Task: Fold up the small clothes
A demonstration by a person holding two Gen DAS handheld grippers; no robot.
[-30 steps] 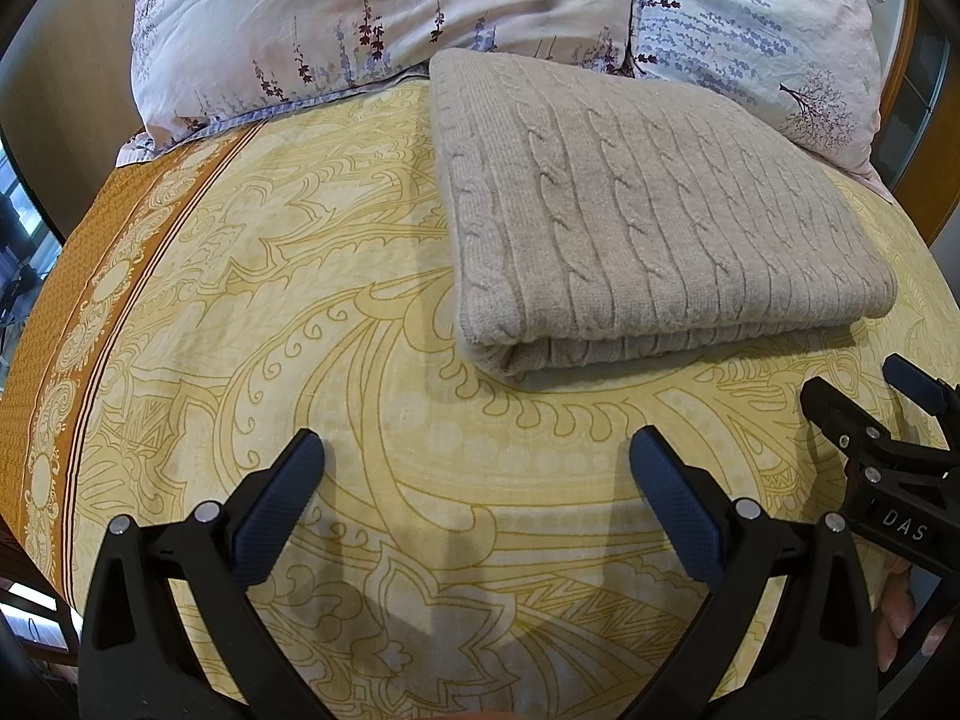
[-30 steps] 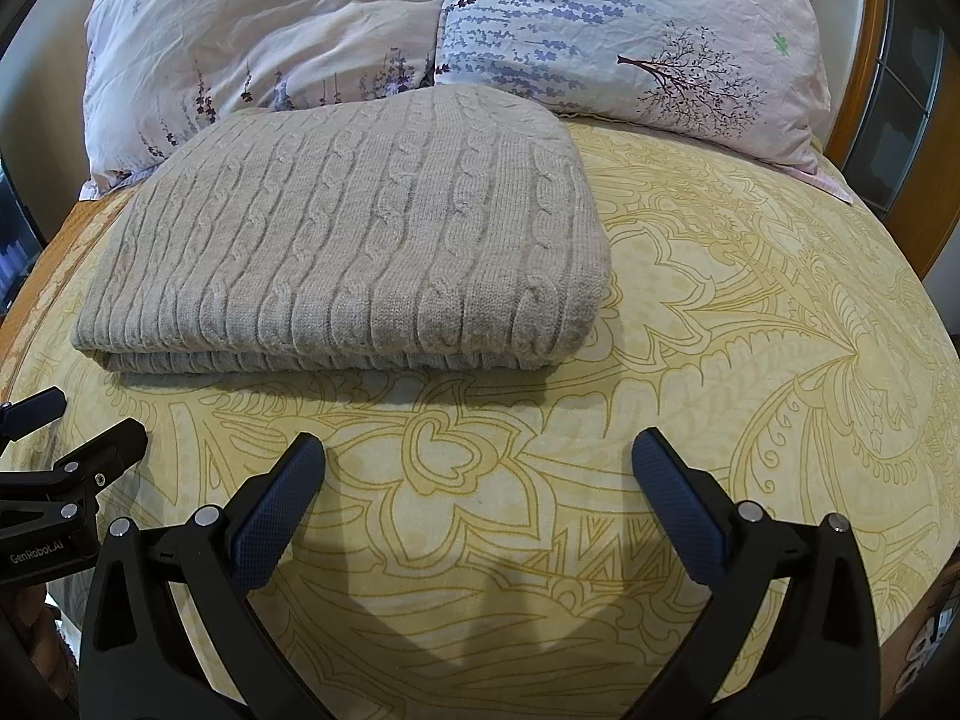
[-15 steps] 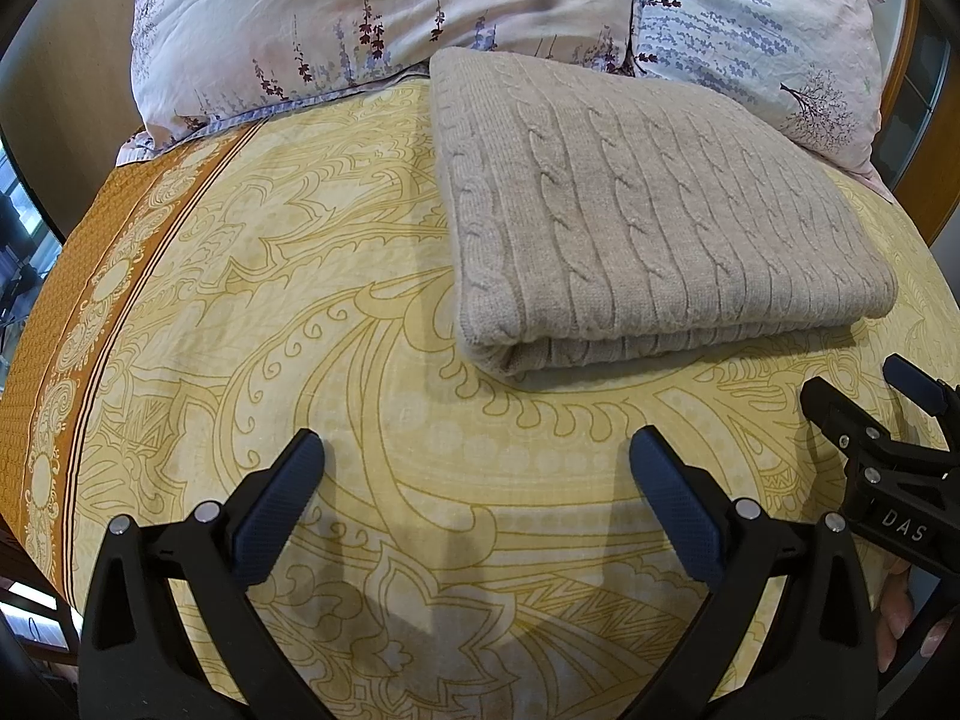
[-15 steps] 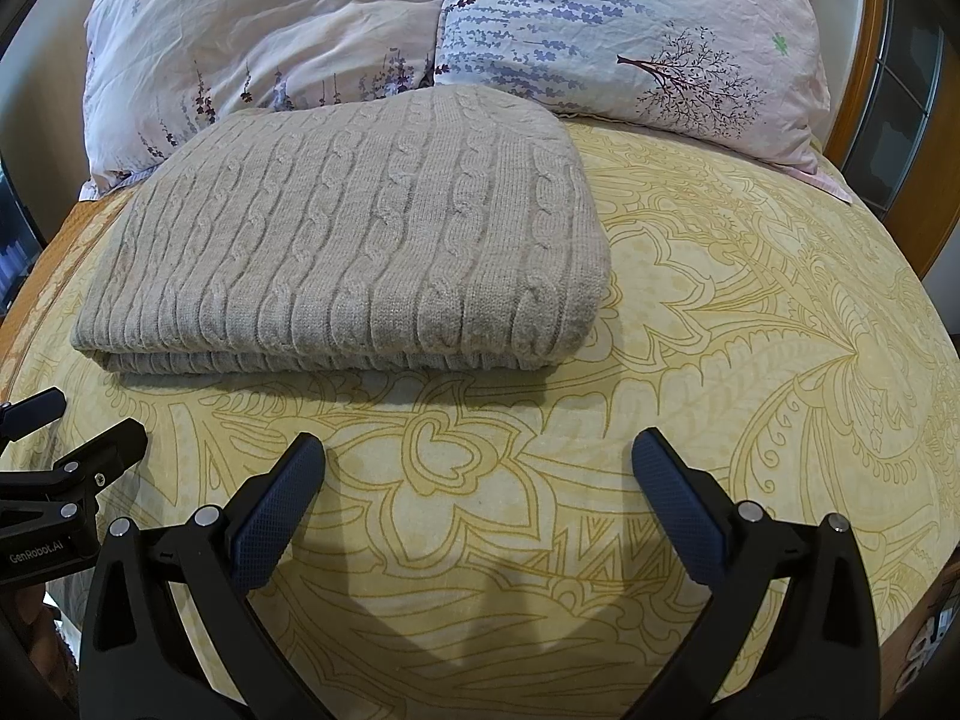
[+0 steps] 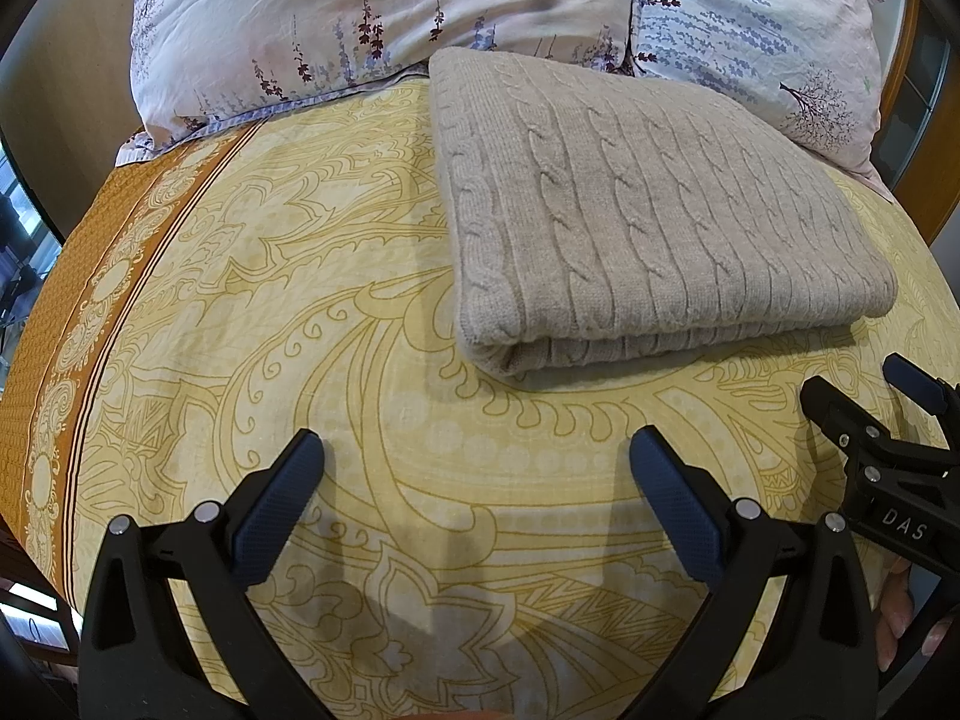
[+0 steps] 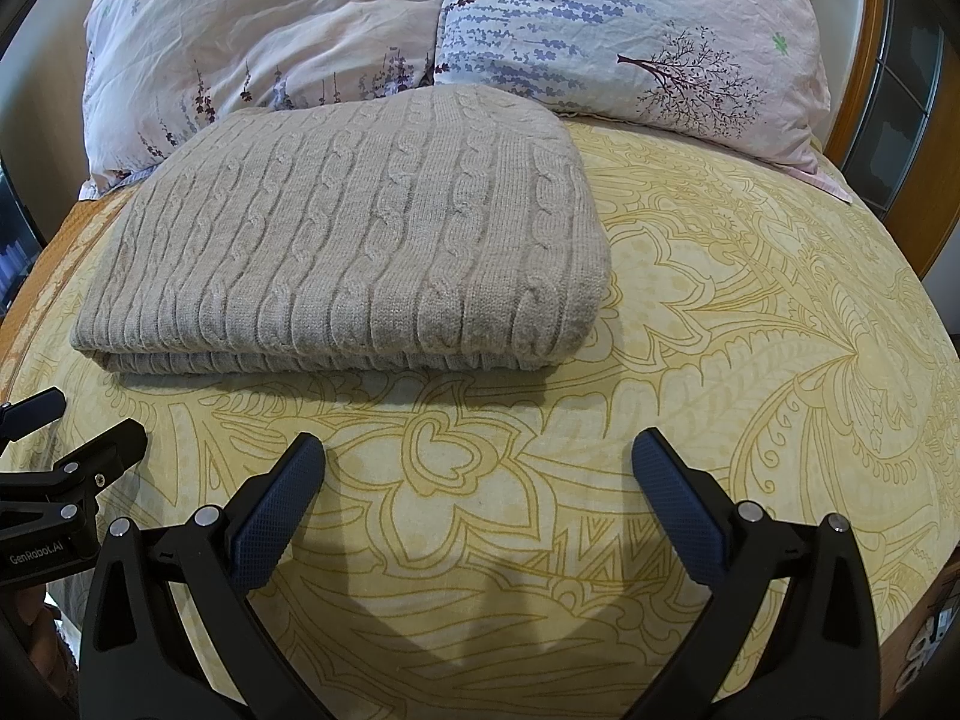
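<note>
A beige cable-knit sweater (image 5: 648, 222) lies folded into a neat rectangle on the yellow patterned bedspread (image 5: 336, 324), its far edge against the pillows. In the right wrist view the sweater (image 6: 360, 246) sits left of centre. My left gripper (image 5: 474, 456) is open and empty, hovering over bare bedspread just short of the sweater's near left corner. My right gripper (image 6: 477, 456) is open and empty too, in front of the sweater's near right corner. Each gripper shows in the other's view: the right gripper (image 5: 882, 396) at the right edge, the left gripper (image 6: 66, 426) at the left edge.
Two floral pillows (image 6: 630, 30) (image 5: 372, 18) line the head of the bed. An orange border (image 5: 66, 300) marks the bedspread's left edge. A wooden frame (image 6: 864, 90) rises at the right. A hand (image 5: 900, 618) holds the right gripper's handle.
</note>
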